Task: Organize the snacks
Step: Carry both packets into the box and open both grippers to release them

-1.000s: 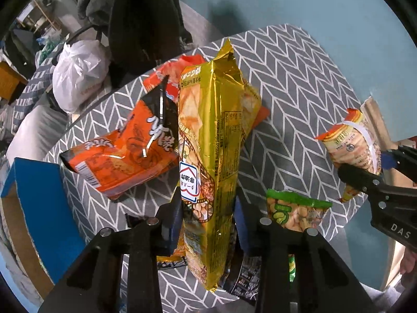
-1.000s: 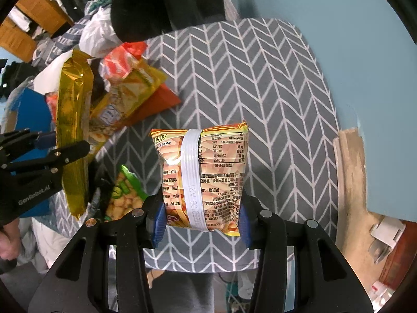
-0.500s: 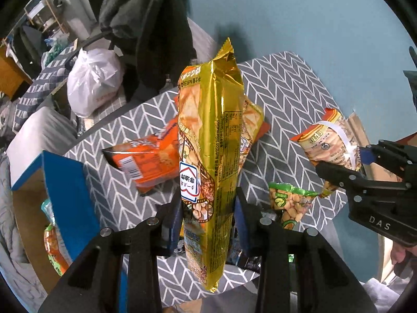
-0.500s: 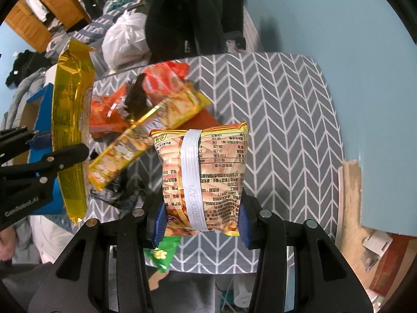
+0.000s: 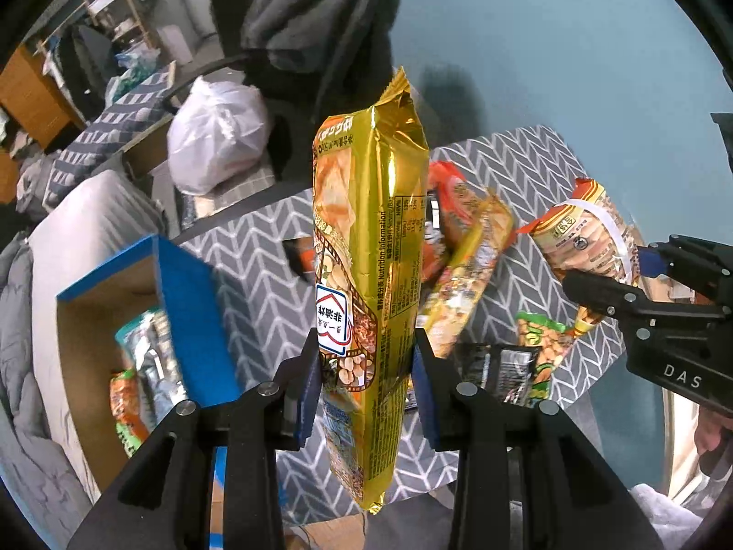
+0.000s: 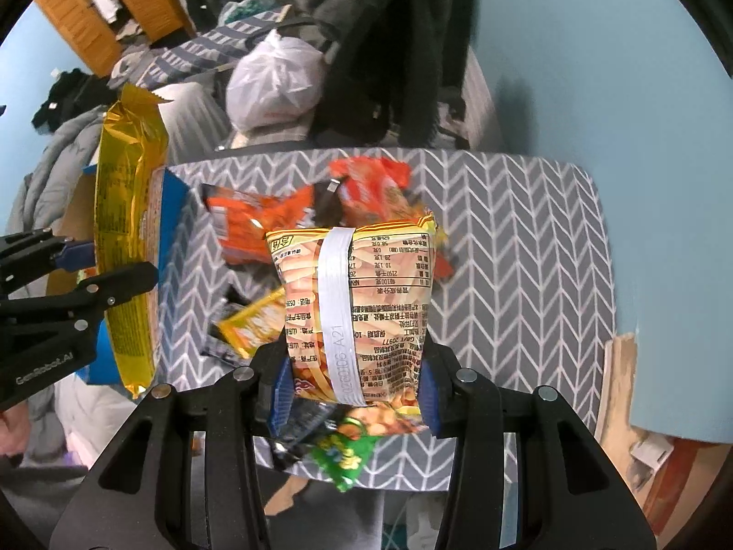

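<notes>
Left wrist view: my left tool (image 5: 364, 378) clamps the gold packet (image 5: 366, 270) low so it hangs clear above the worktop (image 5: 256, 275), near the blue box (image 5: 183, 302). My right tool (image 6: 352, 394) grips the peanut bag (image 6: 357, 307) likewise.

Teal wall (image 5: 572, 46), wooden shelving (image 6: 114, 4), chevron-cloth table (image 6: 527, 252)

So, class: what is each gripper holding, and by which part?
The left gripper clamps the tall gold packet across its lower half. The right gripper clamps the orange snack bag by its lower side edges.
</notes>
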Demonstrator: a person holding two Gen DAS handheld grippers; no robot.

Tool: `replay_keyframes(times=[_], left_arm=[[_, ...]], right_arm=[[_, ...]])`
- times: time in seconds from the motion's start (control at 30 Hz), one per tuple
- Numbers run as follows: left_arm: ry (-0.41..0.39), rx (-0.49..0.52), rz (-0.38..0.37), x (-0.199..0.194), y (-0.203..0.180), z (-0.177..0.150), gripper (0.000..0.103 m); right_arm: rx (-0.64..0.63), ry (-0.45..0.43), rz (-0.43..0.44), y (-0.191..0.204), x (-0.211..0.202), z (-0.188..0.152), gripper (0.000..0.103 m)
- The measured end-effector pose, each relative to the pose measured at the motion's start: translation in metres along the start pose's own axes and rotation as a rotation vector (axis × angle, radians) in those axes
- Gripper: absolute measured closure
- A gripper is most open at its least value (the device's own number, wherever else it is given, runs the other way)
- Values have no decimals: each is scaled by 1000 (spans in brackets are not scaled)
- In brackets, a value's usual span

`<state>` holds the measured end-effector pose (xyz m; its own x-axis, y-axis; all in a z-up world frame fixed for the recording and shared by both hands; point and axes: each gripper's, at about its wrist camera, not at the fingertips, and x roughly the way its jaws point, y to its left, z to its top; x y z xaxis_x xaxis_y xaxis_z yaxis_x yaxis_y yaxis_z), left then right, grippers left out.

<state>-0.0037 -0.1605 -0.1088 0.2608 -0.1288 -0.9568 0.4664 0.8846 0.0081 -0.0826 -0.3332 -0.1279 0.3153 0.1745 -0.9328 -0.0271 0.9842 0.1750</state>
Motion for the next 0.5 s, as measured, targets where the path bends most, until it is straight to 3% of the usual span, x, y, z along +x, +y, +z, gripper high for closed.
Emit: replay_keyframes(times=[0.5], left_arm=[[-20, -168, 51, -27, 93, -40, 67]], right_arm=[[-161, -1, 88, 104, 14, 34, 60]])
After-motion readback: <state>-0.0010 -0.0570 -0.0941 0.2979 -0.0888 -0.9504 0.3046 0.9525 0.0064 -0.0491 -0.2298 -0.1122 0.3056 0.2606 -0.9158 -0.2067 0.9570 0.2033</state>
